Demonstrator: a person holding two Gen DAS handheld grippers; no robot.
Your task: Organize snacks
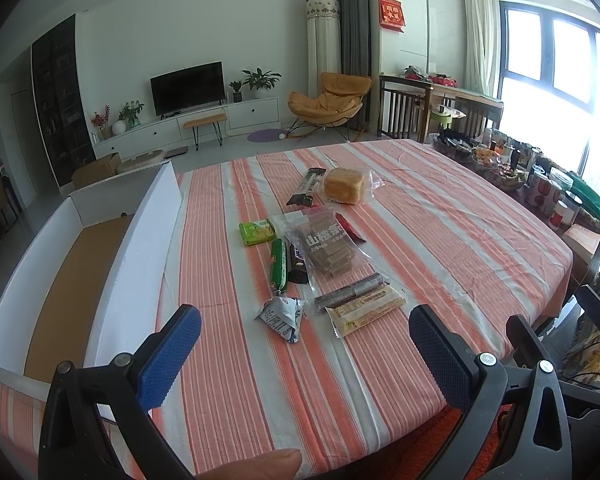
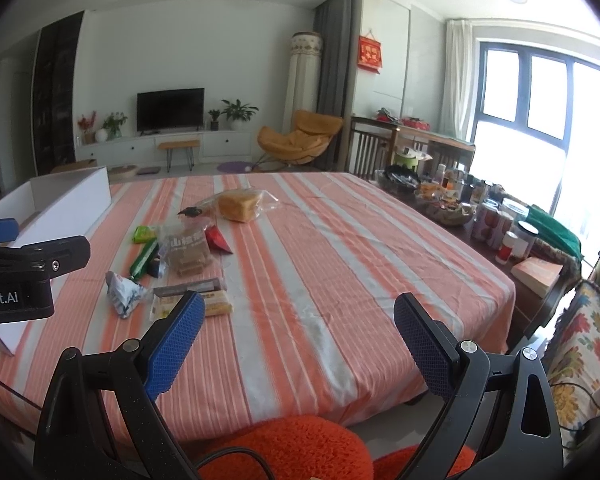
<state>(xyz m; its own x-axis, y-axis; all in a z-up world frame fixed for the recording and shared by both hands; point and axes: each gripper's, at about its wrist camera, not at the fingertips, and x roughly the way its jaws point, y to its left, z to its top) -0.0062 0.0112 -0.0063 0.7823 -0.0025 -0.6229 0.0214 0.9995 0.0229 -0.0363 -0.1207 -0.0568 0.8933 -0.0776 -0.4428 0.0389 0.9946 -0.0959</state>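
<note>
Several snacks lie on the striped tablecloth (image 1: 440,240): a bagged bread loaf (image 1: 345,185), a clear bag of brown hawthorn strips (image 1: 324,248), a green sausage stick (image 1: 278,266), a green packet (image 1: 257,232), a crumpled silver wrapper (image 1: 281,316) and a yellow bar (image 1: 366,310). A white open box (image 1: 112,264) stands at the left. My left gripper (image 1: 304,344) is open and empty, hovering just short of the silver wrapper. My right gripper (image 2: 298,336) is open and empty over the table's near edge, right of the snacks (image 2: 188,256).
Jars, cans and bowls (image 1: 540,184) crowd the table's right edge, with a book (image 2: 538,274) beside them. A floral chair (image 2: 584,344) stands at the right and an orange cushion (image 2: 296,448) sits at the near edge. The left gripper's body (image 2: 20,280) shows in the right wrist view.
</note>
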